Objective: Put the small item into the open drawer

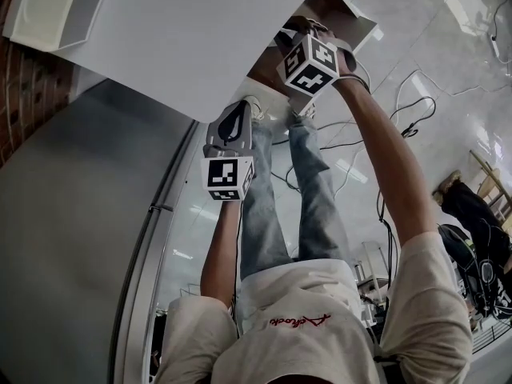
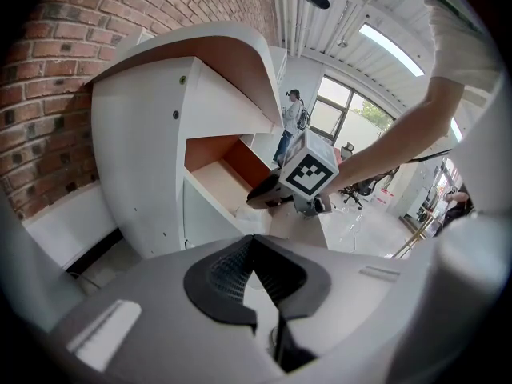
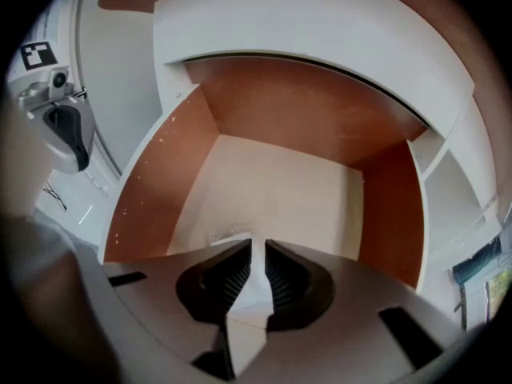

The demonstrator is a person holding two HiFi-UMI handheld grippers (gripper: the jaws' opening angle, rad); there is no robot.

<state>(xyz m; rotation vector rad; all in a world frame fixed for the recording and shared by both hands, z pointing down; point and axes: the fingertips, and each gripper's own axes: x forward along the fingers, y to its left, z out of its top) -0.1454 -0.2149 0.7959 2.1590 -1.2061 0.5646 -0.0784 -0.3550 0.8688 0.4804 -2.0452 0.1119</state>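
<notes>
The open drawer has brown side walls and a pale floor, and it fills the right gripper view. My right gripper hangs over its front part, shut on a small thin pale item pinched between the pads. In the head view the right gripper reaches into the drawer at the cabinet's far corner. My left gripper hangs lower, beside the cabinet edge, jaws together and holding nothing. The left gripper view shows its jaws, with the right gripper at the drawer beyond.
A white cabinet top spreads across the upper left, with a brick wall behind it. Black cables trail over the glossy floor. Chairs and bags stand at the right. A person stands far off by the windows.
</notes>
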